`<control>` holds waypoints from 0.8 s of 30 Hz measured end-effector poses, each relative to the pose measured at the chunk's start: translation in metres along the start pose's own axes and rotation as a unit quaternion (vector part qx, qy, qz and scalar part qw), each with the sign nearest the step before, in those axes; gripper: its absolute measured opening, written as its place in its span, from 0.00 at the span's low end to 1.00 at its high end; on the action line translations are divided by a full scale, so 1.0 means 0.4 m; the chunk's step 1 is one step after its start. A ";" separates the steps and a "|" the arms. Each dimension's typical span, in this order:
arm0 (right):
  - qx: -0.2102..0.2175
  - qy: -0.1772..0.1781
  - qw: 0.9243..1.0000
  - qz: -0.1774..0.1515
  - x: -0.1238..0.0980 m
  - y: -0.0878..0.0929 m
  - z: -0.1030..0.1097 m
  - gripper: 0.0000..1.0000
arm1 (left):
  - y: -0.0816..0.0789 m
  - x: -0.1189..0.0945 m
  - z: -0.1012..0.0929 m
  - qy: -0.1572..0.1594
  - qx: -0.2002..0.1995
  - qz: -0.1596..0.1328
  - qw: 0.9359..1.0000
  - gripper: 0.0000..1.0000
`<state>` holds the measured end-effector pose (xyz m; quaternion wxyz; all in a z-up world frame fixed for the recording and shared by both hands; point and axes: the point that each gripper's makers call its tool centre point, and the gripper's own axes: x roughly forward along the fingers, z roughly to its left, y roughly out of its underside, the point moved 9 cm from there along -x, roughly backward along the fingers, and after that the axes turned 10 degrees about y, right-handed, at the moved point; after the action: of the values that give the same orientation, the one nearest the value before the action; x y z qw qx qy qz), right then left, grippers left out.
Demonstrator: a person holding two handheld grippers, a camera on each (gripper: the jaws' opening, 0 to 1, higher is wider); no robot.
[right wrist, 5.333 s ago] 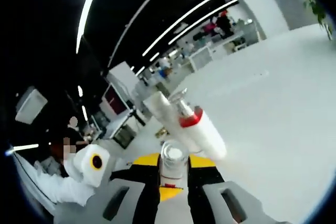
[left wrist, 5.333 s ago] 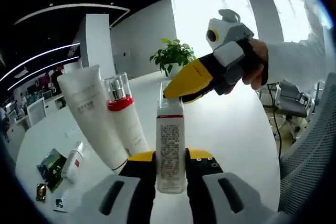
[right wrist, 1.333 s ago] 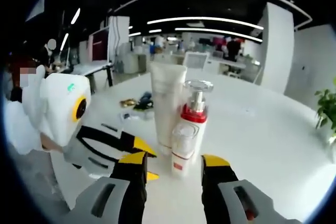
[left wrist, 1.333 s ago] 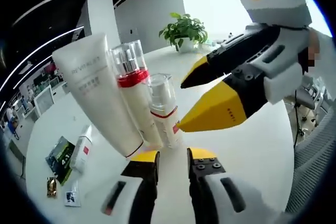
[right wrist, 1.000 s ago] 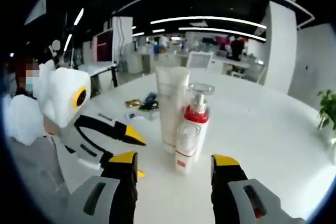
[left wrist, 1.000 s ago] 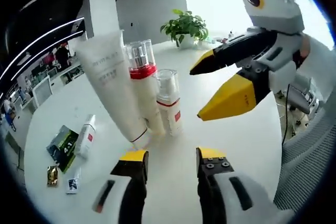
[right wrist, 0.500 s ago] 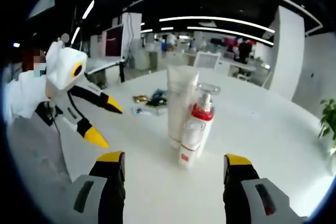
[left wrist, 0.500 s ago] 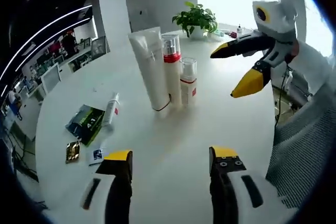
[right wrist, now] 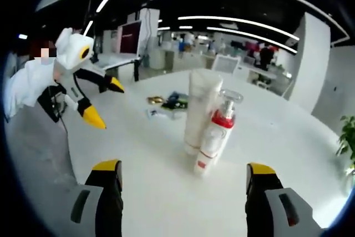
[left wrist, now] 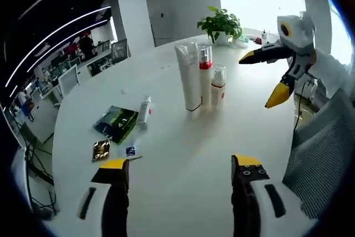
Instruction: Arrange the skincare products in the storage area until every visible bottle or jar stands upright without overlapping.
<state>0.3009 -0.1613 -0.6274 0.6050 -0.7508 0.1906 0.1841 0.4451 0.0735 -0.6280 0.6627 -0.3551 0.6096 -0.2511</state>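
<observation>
Both my grippers hang above the white surface point(left wrist: 183, 154), gripping nothing — the left gripper point(left wrist: 180, 165) with its jaws spread wide apart, the right gripper point(right wrist: 183, 173) likewise.

Left gripper view: three skincare products stand upright in a tight row toward the far side of the surface. The white tube point(left wrist: 188, 76) is at the left, the pump bottle with the red collar point(left wrist: 205, 79) in the middle, the small bottle with the clear cap point(left wrist: 218, 84) at the right. They sit just beside one another; I cannot tell whether they touch. A small white tube point(left wrist: 144, 109) lies flat, well apart to the left, next to a dark green packet point(left wrist: 115, 123) — nearer still, a gold sachet point(left wrist: 101, 149) and a small card point(left wrist: 131, 151). A potted plant point(left wrist: 221, 25) stands at the far edge.

The right gripper comes in from the right side of this view, jaws parted, well clear of the bottles.

Right gripper view: the same three products stand ahead, between my jaws, the small bottle nearest.
</observation>
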 end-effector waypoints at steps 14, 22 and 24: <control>-0.016 0.025 1.000 0.010 -0.025 -0.031 0.044 0.99 | 0.030 -0.065 0.025 0.011 0.010 -0.004 1.000 0.86; -0.022 0.031 0.999 0.011 -0.048 -0.051 0.076 1.00 | 0.042 -0.105 0.043 0.001 0.014 -0.014 1.000 0.97; -0.020 0.034 0.999 0.009 -0.050 -0.056 0.084 1.00 | 0.047 -0.114 0.046 0.002 0.012 -0.019 1.000 0.99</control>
<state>0.2938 -0.1228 -0.6052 0.5814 -0.7668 0.2139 0.1678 0.4553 0.1233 -0.6139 0.6609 -0.3583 0.6008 -0.2718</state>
